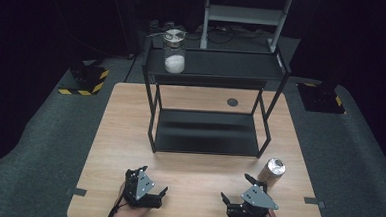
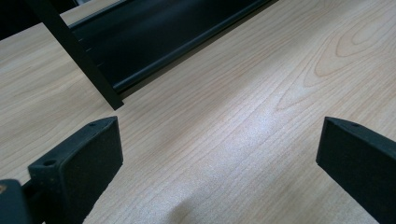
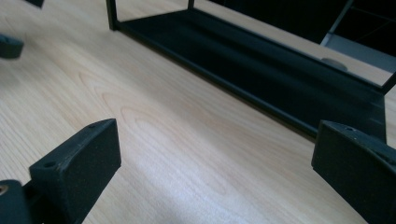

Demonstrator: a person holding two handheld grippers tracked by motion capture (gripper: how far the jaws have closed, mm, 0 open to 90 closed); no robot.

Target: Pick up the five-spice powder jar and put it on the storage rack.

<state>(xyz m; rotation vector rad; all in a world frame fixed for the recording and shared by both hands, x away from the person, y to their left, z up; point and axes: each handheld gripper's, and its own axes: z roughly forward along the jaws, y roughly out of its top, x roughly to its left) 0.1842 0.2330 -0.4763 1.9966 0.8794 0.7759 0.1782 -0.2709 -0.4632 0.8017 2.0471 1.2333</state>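
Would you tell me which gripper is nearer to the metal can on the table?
Right. The right gripper sits just beside the can, while the left gripper is far across the table.

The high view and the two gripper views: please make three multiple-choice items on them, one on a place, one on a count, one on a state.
1. Where does the glass jar stand?
A. on the top shelf of the black rack
B. on the bottom shelf
C. on the wooden table

2. How many shelves does the rack have?
A. one
B. two
C. four

3. How are the fingers of the left gripper?
A. shut on the can
B. shut on nothing
C. open, holding nothing

Key: 1 A, the jar is at the top shelf's left end. 2 B, one top and one bottom shelf show. 3 C, bare table lies between the fingers in the left gripper view.
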